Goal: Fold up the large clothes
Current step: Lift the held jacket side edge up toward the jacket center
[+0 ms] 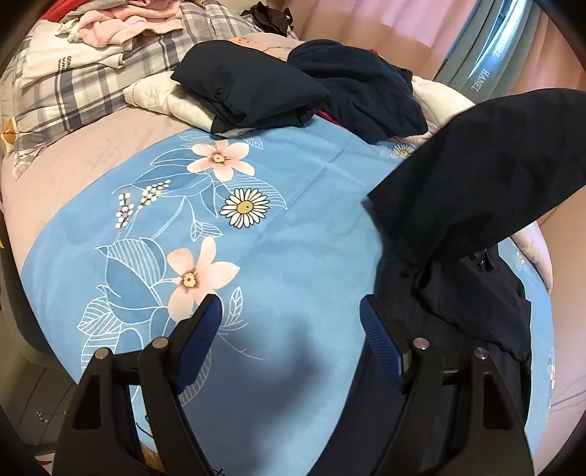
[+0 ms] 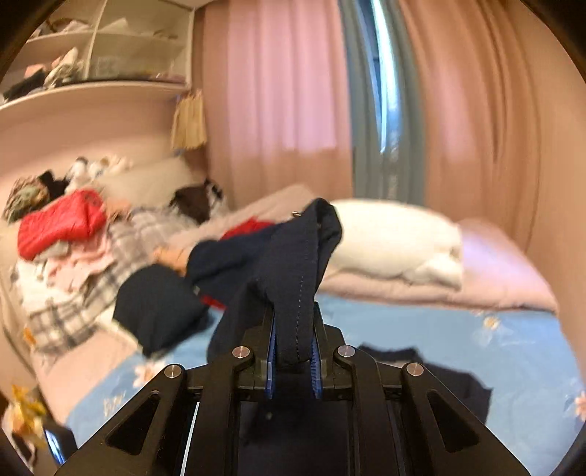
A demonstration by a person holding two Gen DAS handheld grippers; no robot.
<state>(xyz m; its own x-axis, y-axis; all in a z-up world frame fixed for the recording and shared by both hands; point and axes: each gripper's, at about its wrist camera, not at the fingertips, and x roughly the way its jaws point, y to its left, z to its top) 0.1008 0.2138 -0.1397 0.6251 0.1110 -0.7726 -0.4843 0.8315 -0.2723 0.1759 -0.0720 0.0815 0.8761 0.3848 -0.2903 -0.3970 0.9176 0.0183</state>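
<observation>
Floral sheet (image 1: pixel 293 249) spread on bed, left gripper (image 1: pixel 291 322) above it, nothing between jaws; garment (image 1: pixel 476 205) hangs at its right, lower part lying on sheet. Folded garment (image 1: pixel 249 88) on quilt (image 1: pixel 164 95) behind sheet, loose clothes (image 1: pixel 359 95) beside it at right. Clothes pile (image 1: pixel 121 25) on plaid blanket (image 1: pixel 91 84), far left. Right gripper (image 2: pixel 293 326) pinches garment fold, bed below

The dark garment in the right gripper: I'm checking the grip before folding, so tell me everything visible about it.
The dark garment is navy, thin woven-looking fabric with a stitched hem. The right gripper is shut on a folded edge of it. In the left wrist view it hangs lifted, rumpled, draping down onto the blue flowered sheet, right of the open left gripper, which does not touch it.
</observation>
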